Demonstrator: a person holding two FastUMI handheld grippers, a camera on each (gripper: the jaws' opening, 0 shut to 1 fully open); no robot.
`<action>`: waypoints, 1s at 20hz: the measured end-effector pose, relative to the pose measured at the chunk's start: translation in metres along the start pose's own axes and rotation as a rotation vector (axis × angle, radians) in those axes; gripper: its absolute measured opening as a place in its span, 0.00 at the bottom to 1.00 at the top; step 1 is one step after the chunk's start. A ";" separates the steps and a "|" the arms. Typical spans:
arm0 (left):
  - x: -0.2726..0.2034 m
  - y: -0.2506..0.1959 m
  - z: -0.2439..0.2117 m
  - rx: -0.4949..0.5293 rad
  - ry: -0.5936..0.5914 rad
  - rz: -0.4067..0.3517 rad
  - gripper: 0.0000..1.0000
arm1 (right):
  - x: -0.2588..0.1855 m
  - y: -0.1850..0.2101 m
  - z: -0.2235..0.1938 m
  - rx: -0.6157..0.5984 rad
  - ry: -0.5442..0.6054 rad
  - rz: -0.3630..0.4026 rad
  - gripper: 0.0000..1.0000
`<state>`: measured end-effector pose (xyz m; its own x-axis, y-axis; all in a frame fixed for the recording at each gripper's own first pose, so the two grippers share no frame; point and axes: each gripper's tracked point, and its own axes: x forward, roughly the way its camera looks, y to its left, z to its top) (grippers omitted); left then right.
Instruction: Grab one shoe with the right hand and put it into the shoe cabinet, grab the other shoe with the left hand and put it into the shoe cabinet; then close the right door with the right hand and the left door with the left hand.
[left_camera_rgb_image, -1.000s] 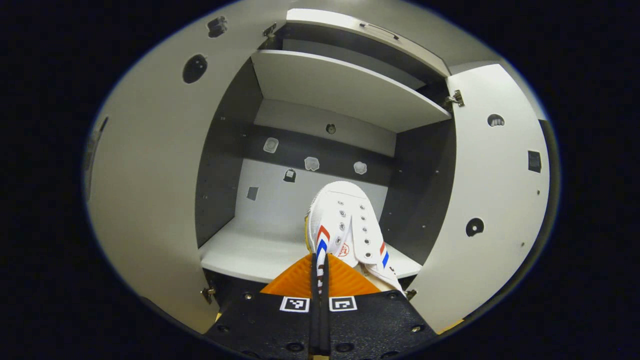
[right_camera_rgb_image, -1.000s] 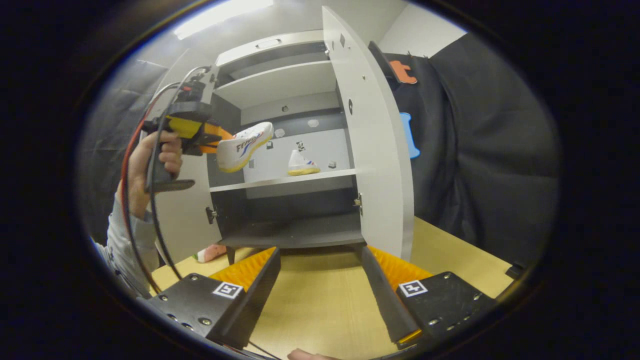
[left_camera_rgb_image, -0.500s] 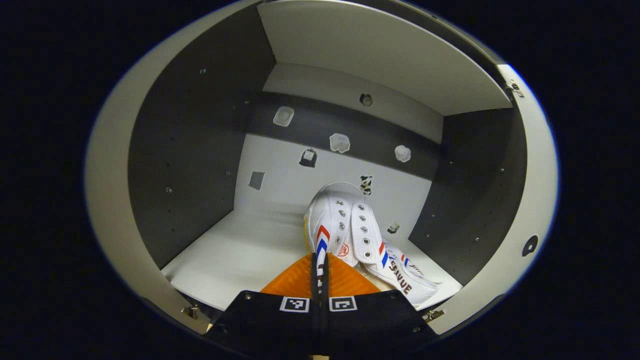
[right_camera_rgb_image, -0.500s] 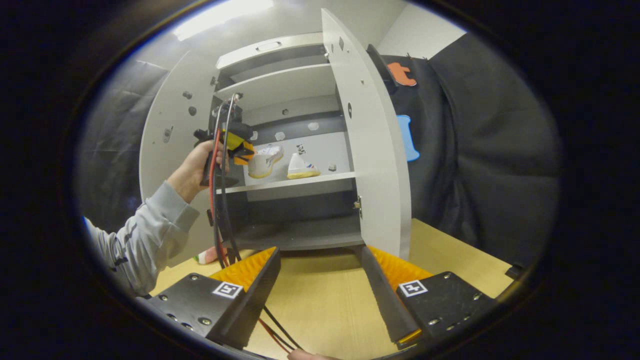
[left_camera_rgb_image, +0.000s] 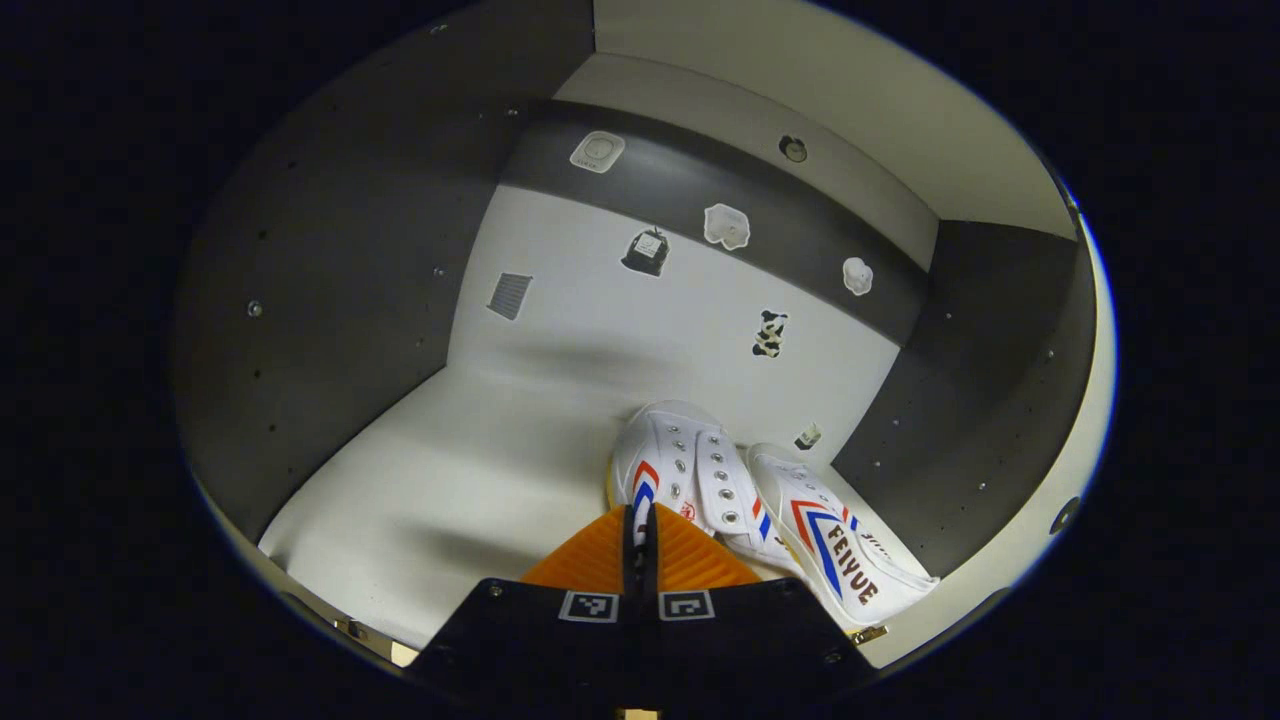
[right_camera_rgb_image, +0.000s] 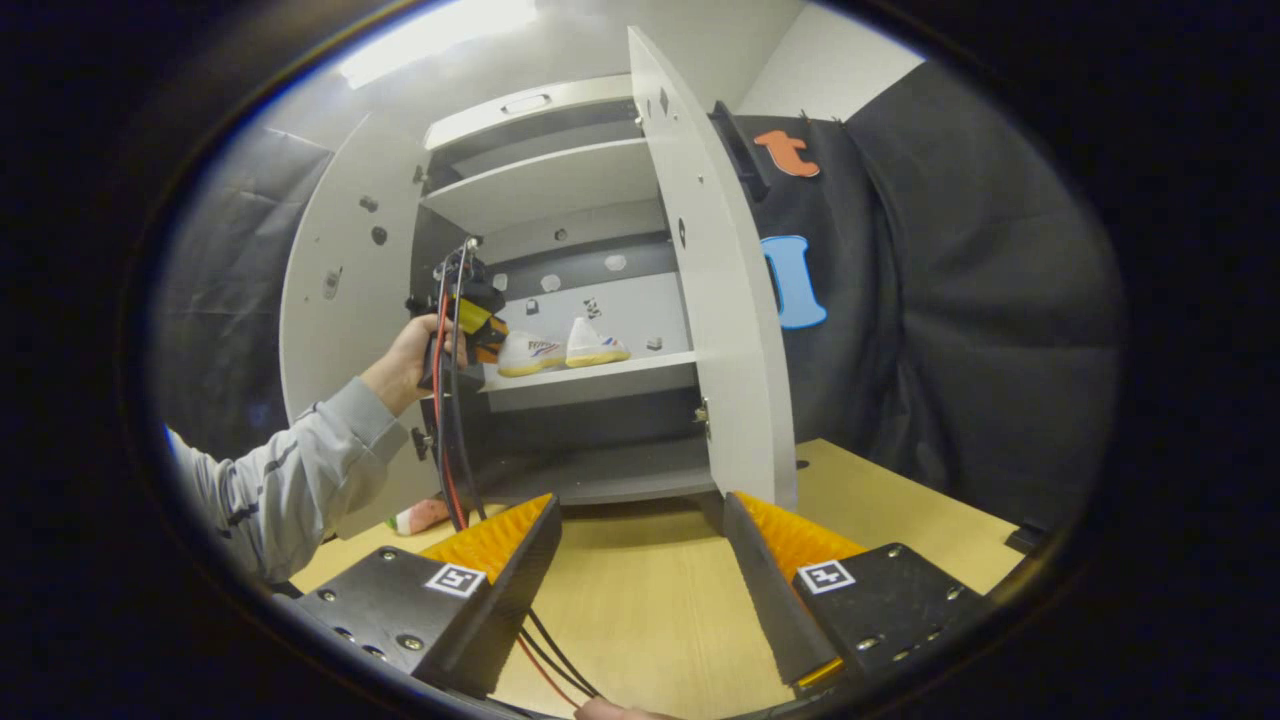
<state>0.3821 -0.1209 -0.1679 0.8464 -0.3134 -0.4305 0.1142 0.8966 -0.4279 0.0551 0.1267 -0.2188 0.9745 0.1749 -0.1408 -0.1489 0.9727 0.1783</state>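
Left gripper view: you are holding the left gripper (left_camera_rgb_image: 640, 520) clamped on the heel of the white canvas shoe with red and blue stripes (left_camera_rgb_image: 680, 470), its long axis pointing straight ahead toward the back wall. It is sitting on the pale cabinet shelf (left_camera_rgb_image: 440, 480), just beside the other white shoe (left_camera_rgb_image: 830, 540). Your right gripper (right_camera_rgb_image: 640, 560) is hanging with fingers apart, empty.

A: What surrounds the booth?
B: A black cloth wall (right_camera_rgb_image: 960, 330) at right, a white wall (right_camera_rgb_image: 830, 70) above it.
A: Lighting?
B: 1 bright ceiling light (right_camera_rgb_image: 440, 45) overhead.
A: And underfoot?
B: A pale wooden tabletop (right_camera_rgb_image: 650, 610), with black and red cables (right_camera_rgb_image: 545, 650) lying across it.
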 end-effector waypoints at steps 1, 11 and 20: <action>-0.001 0.000 0.001 0.010 -0.015 -0.004 0.01 | -0.003 0.000 0.000 0.008 -0.003 -0.003 0.98; -0.101 -0.028 0.057 0.056 -0.265 -0.042 0.40 | -0.008 -0.006 0.002 0.008 -0.029 -0.029 0.98; -0.250 -0.052 -0.003 0.210 -0.288 -0.119 0.91 | -0.045 -0.042 0.022 -0.054 -0.078 -0.098 0.98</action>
<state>0.1626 -0.0902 -0.0401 0.9291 -0.3448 -0.1334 0.2993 0.9133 -0.2762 0.0218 0.0744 -0.1988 0.9946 0.0682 -0.0781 -0.0591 0.9917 0.1142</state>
